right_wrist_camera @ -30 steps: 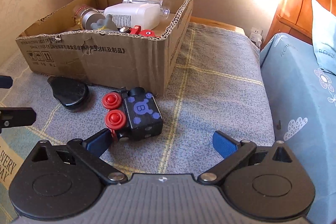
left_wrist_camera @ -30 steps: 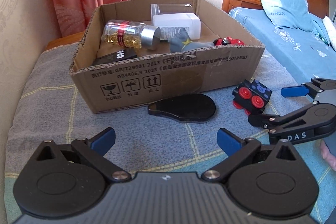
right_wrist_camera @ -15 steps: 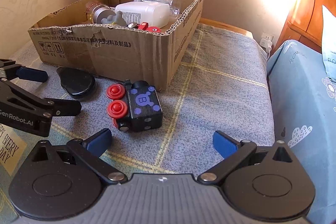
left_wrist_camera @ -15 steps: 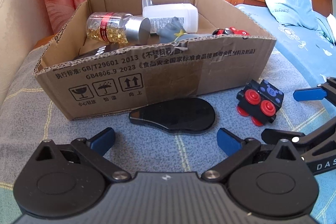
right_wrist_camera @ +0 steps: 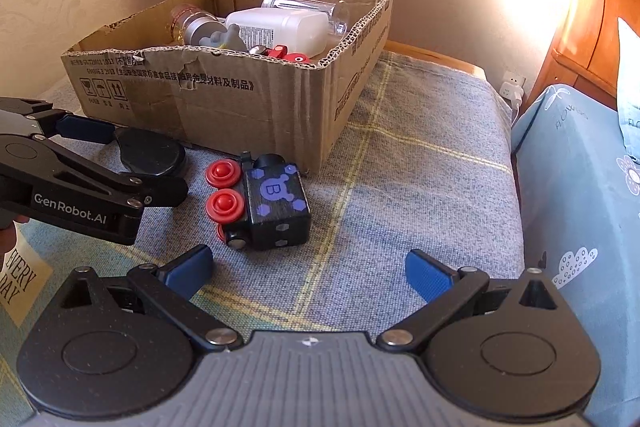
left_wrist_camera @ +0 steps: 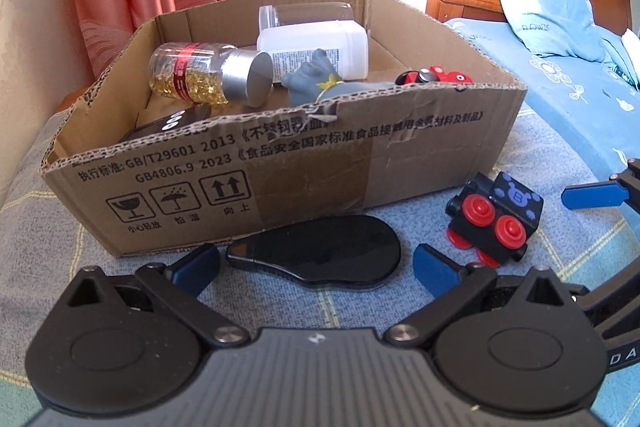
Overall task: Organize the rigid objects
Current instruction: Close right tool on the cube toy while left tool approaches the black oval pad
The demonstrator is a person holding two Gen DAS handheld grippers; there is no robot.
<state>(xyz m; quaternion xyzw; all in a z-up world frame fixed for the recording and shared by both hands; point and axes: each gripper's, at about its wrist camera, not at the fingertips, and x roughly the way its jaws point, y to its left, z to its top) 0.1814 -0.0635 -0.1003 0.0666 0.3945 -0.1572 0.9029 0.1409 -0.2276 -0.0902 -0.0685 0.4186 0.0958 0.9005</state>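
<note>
Grippers both moved in since a second ago: left gripper (left_wrist_camera: 316, 261) gaping around the black flat case (left_wrist_camera: 320, 255), right gripper (right_wrist_camera: 308, 269) spread behind the toy train (right_wrist_camera: 260, 201), so pickups look next.

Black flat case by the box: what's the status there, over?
Left hand-held gripper open, straddling the black flat case. Right hand-held gripper open, empty, near toy train. Nothing blocking.

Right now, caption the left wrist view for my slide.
Open left tool nears a flat black case before the cardboard box, toy train alongside.
</note>
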